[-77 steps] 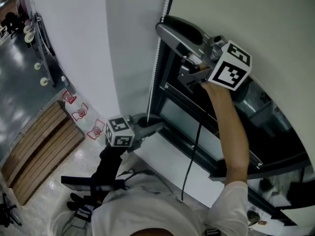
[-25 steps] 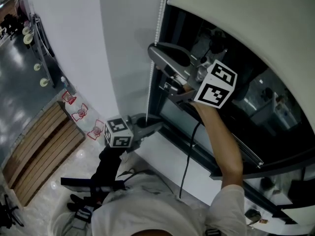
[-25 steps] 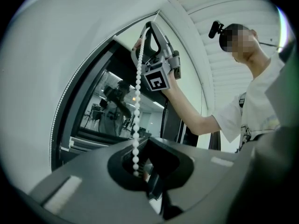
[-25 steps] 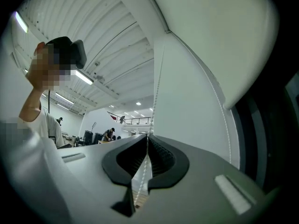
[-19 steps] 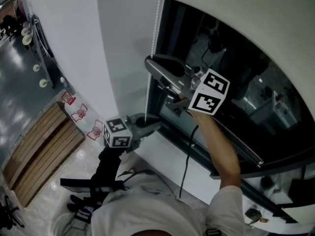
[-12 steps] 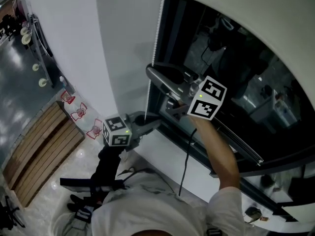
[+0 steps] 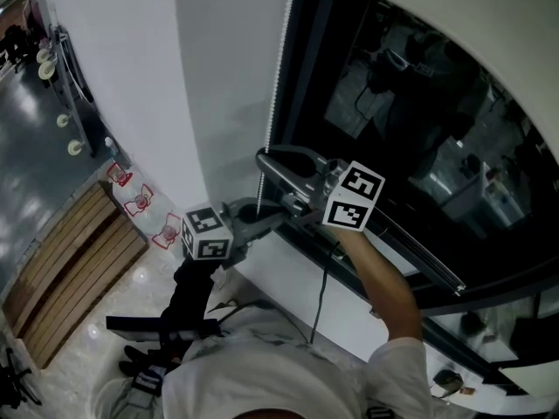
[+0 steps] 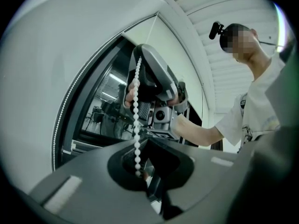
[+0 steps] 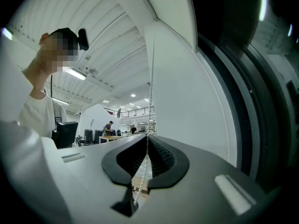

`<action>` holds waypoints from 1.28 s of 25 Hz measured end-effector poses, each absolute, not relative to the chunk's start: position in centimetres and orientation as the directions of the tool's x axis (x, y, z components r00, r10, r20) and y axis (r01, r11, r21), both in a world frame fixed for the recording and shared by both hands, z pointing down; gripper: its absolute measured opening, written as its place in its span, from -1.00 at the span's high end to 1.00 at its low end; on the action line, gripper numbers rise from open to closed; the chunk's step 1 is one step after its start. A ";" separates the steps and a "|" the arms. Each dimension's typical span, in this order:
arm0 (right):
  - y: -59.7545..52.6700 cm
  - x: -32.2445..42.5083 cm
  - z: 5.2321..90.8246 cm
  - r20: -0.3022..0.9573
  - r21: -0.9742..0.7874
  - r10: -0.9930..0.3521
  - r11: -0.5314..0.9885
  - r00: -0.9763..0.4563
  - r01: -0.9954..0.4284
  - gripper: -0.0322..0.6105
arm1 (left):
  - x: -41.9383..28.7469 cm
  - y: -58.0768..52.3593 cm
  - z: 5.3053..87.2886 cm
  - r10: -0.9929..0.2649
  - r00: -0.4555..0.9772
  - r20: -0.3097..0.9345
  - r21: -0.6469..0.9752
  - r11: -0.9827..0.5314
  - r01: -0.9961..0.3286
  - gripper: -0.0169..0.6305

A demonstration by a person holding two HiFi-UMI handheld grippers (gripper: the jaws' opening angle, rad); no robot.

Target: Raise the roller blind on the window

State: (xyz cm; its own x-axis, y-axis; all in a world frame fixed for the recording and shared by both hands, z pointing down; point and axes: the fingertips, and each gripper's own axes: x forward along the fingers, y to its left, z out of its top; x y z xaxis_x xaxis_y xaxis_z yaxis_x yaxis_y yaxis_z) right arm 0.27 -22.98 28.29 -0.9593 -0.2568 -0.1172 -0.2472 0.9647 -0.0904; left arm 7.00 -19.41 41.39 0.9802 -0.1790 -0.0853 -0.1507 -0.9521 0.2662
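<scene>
The roller blind [image 7: 489, 16] is a pale sheet whose lower edge sits high at the top right, leaving the dark window glass [image 7: 402, 129] bare below it. A white bead chain [image 7: 275, 77] hangs down the window's left edge. My right gripper [image 7: 262, 160] is shut on the bead chain [image 9: 150, 87], which runs up from between its jaws [image 9: 147, 157]. Just below, my left gripper [image 7: 262, 212] holds the lower end of the same bead chain [image 8: 136, 120], which ends inside its shut jaws [image 8: 140, 157].
A white wall [image 7: 218, 77] borders the window on the left, and a white sill [image 7: 297, 278] runs below the frame. A black cable [image 7: 321, 295] hangs from the right gripper. Far below at left is a wooden slatted surface [image 7: 61, 269].
My right gripper has come down along the window's left edge with the chain in it. The blind's lower edge has risen, baring more glass. The left gripper has stayed put.
</scene>
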 end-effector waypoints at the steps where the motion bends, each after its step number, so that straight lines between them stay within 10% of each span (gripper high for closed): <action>1: -22.9 0.4 28.5 -0.115 -0.093 -0.258 0.964 -0.959 -0.248 0.86 | 7.0 -19.4 41.4 -0.178 0.980 -0.086 0.264 -0.953 -0.150 0.95; 10: -23.4 1.2 27.8 -0.148 -0.096 -0.262 0.963 -0.954 -0.250 0.83 | 7.1 -19.3 41.3 -0.169 0.982 -0.085 0.257 -0.956 -0.143 0.95; 20: -25.0 0.2 15.6 -0.249 0.039 -0.182 0.980 -0.951 -0.197 0.30 | 7.2 -18.9 41.7 -0.168 0.982 -0.089 0.270 -0.953 -0.139 0.95; 32: -24.8 -0.4 5.5 -0.329 0.170 -0.136 0.965 -0.934 -0.201 0.51 | 6.9 -19.3 41.7 -0.179 0.980 -0.090 0.268 -0.952 -0.149 0.95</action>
